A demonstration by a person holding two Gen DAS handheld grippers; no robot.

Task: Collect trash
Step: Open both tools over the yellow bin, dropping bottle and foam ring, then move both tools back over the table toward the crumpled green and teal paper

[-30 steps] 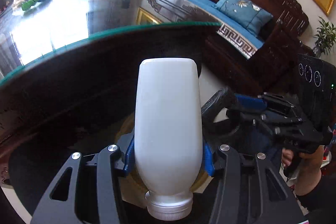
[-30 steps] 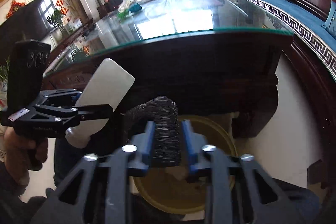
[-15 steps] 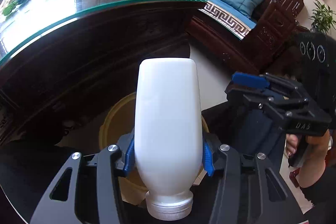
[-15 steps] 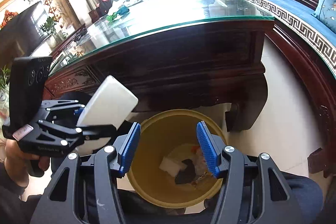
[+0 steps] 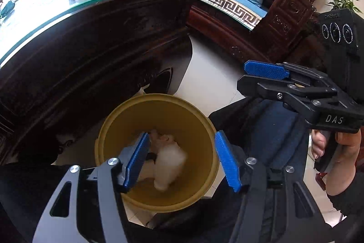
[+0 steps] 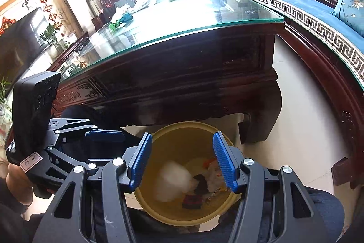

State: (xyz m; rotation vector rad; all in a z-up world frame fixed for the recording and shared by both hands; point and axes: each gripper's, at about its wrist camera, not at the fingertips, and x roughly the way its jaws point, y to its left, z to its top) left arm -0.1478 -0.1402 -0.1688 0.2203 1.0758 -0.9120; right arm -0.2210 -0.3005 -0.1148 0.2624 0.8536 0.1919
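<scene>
A yellow trash bin [image 5: 200, 129] stands on the floor below both grippers; it also shows in the right wrist view [image 6: 177, 142]. A white plastic bottle [image 5: 169, 163], blurred, lies inside it; in the right wrist view the bottle [image 6: 173, 181] is next to dark and coloured scraps [image 6: 200, 186]. My left gripper [image 5: 182, 161] is open and empty above the bin. My right gripper [image 6: 182, 161] is open and empty above the bin too. The right gripper [image 5: 268, 72] shows at the right of the left wrist view.
A dark carved wooden table [image 6: 182, 70] with a glass top [image 6: 173, 13] stands just behind the bin. A wooden sofa with blue cushions [image 6: 314, 8] runs along the right. Green and white items [image 6: 120, 19] lie far back on the table.
My left gripper opened and let go of the white bottle, which dropped into the bin. My right gripper opened earlier and released a dark item into the bin.
</scene>
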